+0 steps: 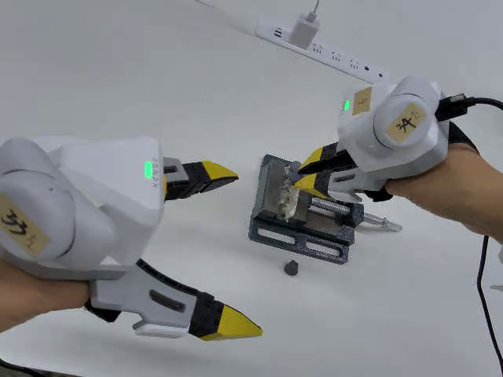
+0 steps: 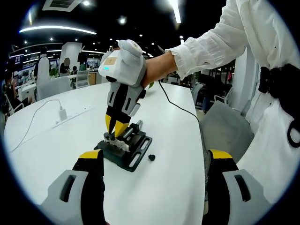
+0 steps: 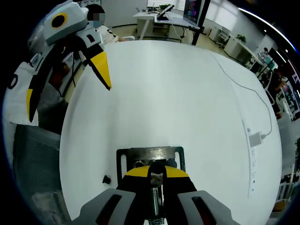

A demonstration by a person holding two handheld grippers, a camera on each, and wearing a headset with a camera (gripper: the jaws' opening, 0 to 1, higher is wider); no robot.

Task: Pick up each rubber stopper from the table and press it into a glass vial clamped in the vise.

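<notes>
A dark vise [image 1: 302,236] stands mid-table with clear glass vials [image 1: 287,200] clamped in it. My right gripper [image 1: 301,177] hovers over the vials, its jaws nearly together on a small grey rubber stopper at their tips. From the left gripper view, the right gripper [image 2: 115,130] points straight down onto the vise [image 2: 124,150]. In its own view, its yellow tips [image 3: 152,171] meet above the vise [image 3: 150,152]. A loose dark stopper [image 1: 291,268] lies on the table just in front of the vise. My left gripper [image 1: 228,251] is held wide open to the left, holding nothing.
A white power strip [image 1: 322,49] with a plugged-in charger lies at the far edge of the white table. A black cable [image 1: 483,267] trails down at the right. An office with chairs and people shows behind the table.
</notes>
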